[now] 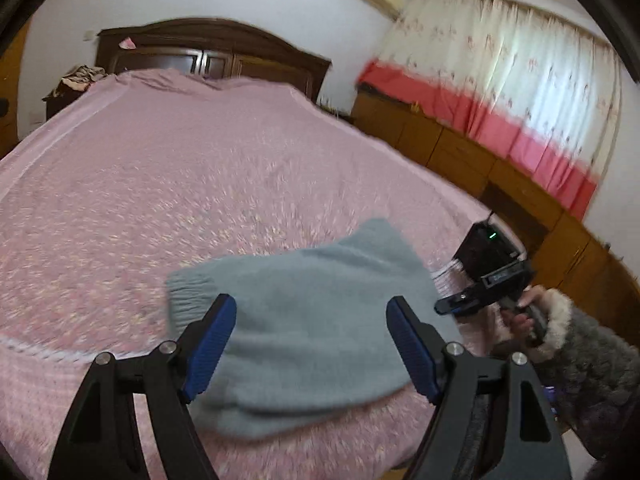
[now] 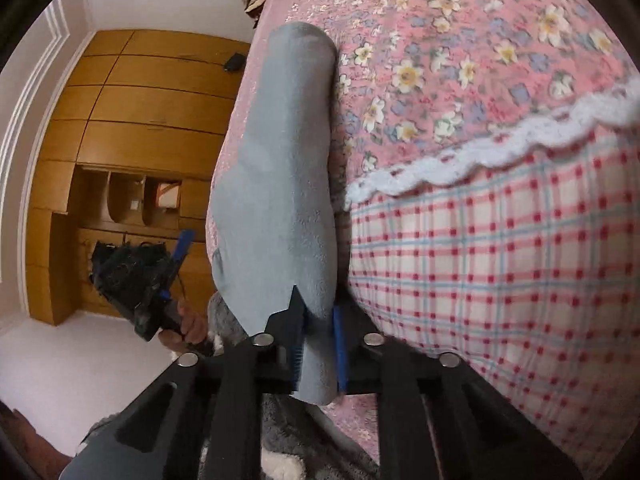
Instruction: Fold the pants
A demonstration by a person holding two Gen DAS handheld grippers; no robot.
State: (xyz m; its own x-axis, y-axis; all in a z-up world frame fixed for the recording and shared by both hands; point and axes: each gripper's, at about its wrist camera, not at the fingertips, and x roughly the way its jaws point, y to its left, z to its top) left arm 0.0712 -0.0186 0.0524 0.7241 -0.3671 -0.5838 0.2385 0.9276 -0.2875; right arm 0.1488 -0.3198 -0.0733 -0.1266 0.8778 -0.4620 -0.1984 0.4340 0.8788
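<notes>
**Pants nearly folded, right hand holding one edge**

Nearest in the right wrist view, at 6 o'clock, the right gripper [image 2: 320,344] has its blue fingers [image 2: 339,344] pressed together on the edge of the grey-blue pants [image 2: 280,184], which stretch away toward 12 o'clock along the side of the bed [image 2: 480,60]. In the left wrist view the left gripper [image 1: 310,344] hangs over the pants [image 1: 312,320] with its fingers [image 1: 212,344] spread wide and nothing between them.

Judging by the compact, layered rectangle near the bed's edge, most of the folding looks done; what seems left is to lay down the pinched edge, let go and perhaps smooth the bundle.

The left view shows the whole folded shape, the right gripper [image 1: 460,304] at 3 o'clock, and further off the dark headboard [image 1: 208,48] and the curtains [image 1: 500,92] at 1 o'clock. Only the right view shows the pinch itself, the checked bed skirt [image 2: 500,260] at 4 o'clock, the left gripper [image 2: 176,256] at 9 o'clock and the wooden wardrobe [image 2: 132,120] behind it.
</notes>
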